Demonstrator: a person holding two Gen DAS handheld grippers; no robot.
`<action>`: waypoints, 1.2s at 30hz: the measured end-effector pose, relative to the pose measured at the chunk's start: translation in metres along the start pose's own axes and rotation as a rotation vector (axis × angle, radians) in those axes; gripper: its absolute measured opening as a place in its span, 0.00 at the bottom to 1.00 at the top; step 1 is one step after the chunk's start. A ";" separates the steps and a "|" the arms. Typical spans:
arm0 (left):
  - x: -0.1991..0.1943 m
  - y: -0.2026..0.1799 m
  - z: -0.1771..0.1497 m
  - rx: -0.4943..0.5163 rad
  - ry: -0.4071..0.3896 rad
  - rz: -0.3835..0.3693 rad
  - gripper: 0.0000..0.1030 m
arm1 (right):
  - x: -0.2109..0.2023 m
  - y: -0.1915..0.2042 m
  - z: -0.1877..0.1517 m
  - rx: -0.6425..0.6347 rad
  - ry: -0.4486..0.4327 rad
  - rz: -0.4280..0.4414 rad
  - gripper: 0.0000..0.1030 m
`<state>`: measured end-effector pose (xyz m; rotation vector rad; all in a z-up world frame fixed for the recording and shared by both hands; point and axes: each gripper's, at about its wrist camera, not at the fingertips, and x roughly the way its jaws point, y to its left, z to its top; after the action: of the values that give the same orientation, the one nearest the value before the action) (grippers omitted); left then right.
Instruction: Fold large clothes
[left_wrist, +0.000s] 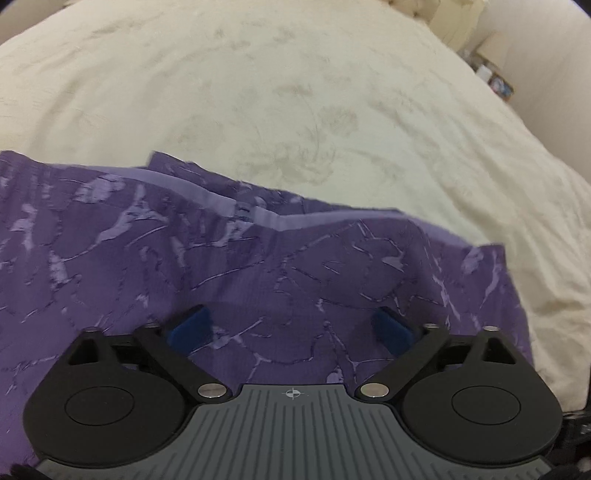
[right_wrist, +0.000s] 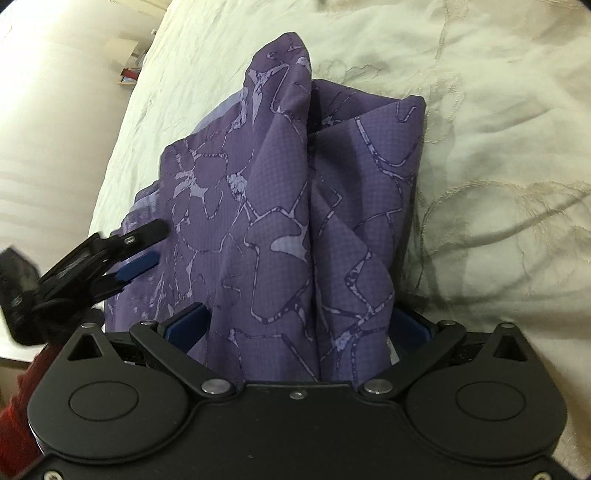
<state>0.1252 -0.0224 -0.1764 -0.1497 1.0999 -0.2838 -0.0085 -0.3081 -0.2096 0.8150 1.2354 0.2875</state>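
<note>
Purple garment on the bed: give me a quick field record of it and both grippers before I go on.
garment: purple patterned garment, partly folded, lighter inner side showing along its far edge
surface: cream embroidered bedspread
left gripper: left gripper open over the cloth, nothing between its pads
right gripper: right gripper wide apart, with a bunched fold of the garment rising between its fingers; grip cannot be confirmed
layout: left gripper sits at the left of the right wrist view, over the same cloth

The purple cloth (right_wrist: 295, 206) rose in a bunch between the jaws of the right hand-held gripper (right_wrist: 299, 328). It lay on the cream bed (right_wrist: 498, 166). The left hand-held gripper (right_wrist: 144, 245) hovered at the cloth's left edge, jaws apart.
</note>
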 end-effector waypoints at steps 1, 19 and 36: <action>0.003 -0.002 0.000 0.006 0.003 0.008 1.00 | -0.001 -0.002 0.001 -0.005 0.005 0.004 1.00; -0.007 0.006 -0.001 -0.082 -0.049 0.029 0.14 | -0.017 -0.030 0.011 -0.006 0.040 0.082 1.00; -0.062 0.045 -0.094 -0.305 -0.097 -0.083 0.06 | -0.027 -0.047 0.022 0.014 0.027 0.113 0.98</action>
<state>0.0218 0.0407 -0.1767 -0.4766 1.0374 -0.1796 -0.0085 -0.3659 -0.2204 0.8973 1.2199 0.3823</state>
